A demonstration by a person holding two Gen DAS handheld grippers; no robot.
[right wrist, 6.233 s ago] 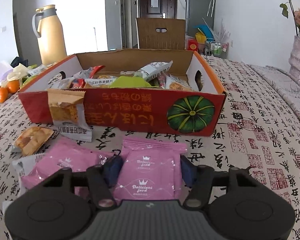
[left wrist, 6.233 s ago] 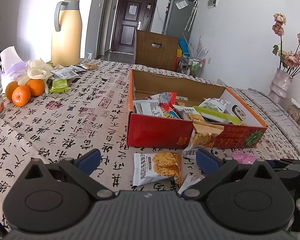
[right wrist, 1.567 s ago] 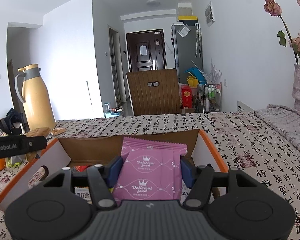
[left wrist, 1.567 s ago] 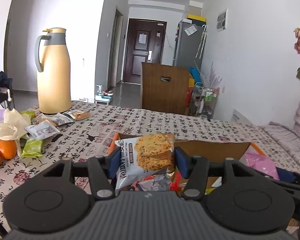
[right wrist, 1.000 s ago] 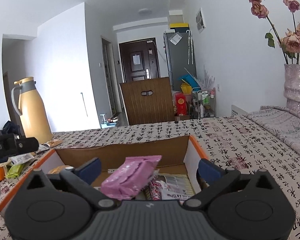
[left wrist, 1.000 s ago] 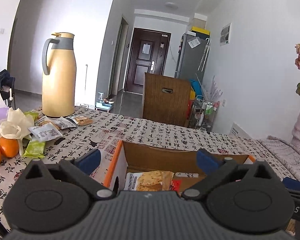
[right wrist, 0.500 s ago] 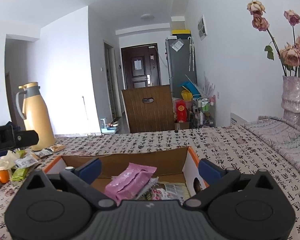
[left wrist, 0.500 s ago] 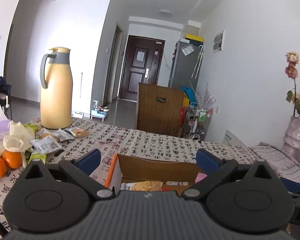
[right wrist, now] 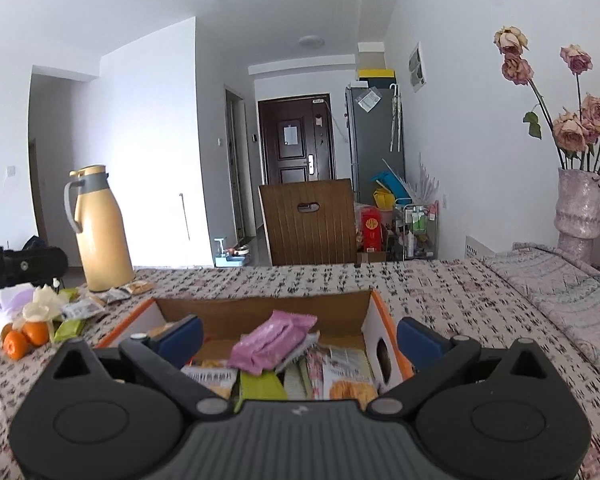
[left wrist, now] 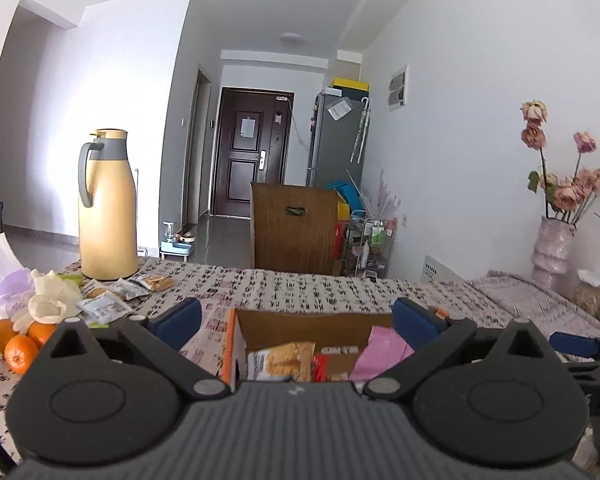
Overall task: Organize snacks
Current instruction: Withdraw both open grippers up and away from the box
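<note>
- The open cardboard box with an orange rim and brown inner walls [right wrist: 374, 322] sits on my table, covered in a cloth printed with black calligraphy [right wrist: 440, 280], right in front of both my tools.
- Inside it the snacks lie loosely piled: a crumpled pink foil packet [right wrist: 272, 340] rests on top, tilted, over flat white and green wrappers; a white packet picturing golden crackers [right wrist: 346, 388] lies by the right wall.
- From my left wrist view the same box [left wrist: 236, 344] holds a white cracker packet [left wrist: 280, 362] near its left wall and the pink packet [left wrist: 380, 354] to the right, with something red between them.
- My left gripper [left wrist: 296, 320] is spread wide, blue pads apart, holding nothing, above the box's near side.
- My right gripper [right wrist: 298, 336] is likewise spread and empty.
- More small packets [left wrist: 112, 298] lie on the cloth well to the left, near a tall yellow thermos jug with a grey handle [left wrist: 106, 206] and some oranges [left wrist: 20, 344].
</note>
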